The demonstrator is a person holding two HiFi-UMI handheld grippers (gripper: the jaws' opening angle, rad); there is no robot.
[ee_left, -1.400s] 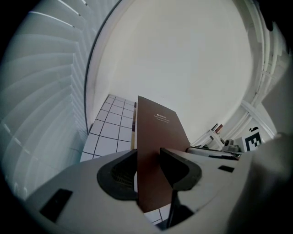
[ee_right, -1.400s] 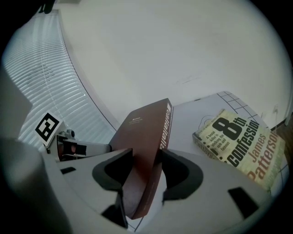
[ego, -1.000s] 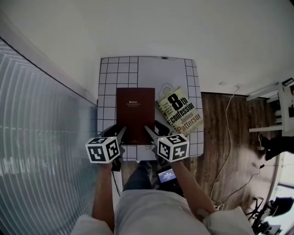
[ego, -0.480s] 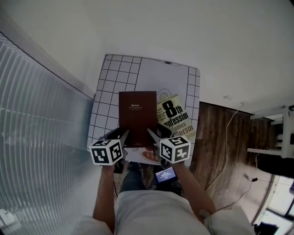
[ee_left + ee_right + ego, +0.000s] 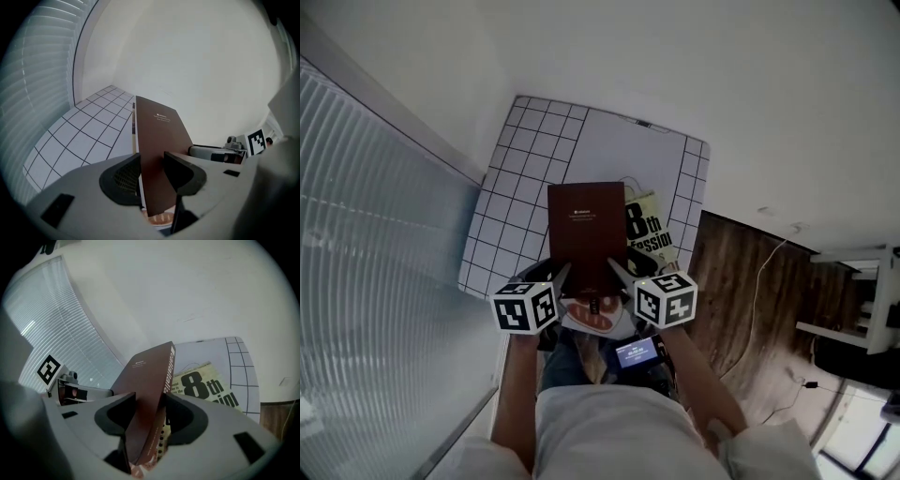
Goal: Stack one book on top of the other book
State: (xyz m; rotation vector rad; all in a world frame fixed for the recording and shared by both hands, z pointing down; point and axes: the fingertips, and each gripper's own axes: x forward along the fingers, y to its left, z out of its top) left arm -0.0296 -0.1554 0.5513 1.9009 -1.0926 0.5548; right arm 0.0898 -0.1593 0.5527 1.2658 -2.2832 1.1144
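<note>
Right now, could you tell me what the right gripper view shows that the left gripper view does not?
Only the right gripper view shows the yellow book lying flat on the table, partly hidden by the brown book, plus a strip of wooden floor. Only the left gripper view shows the table's gridded left side. Both show the blinds and the brown book clamped: the right claw and the left claw are each shut on it.
</note>
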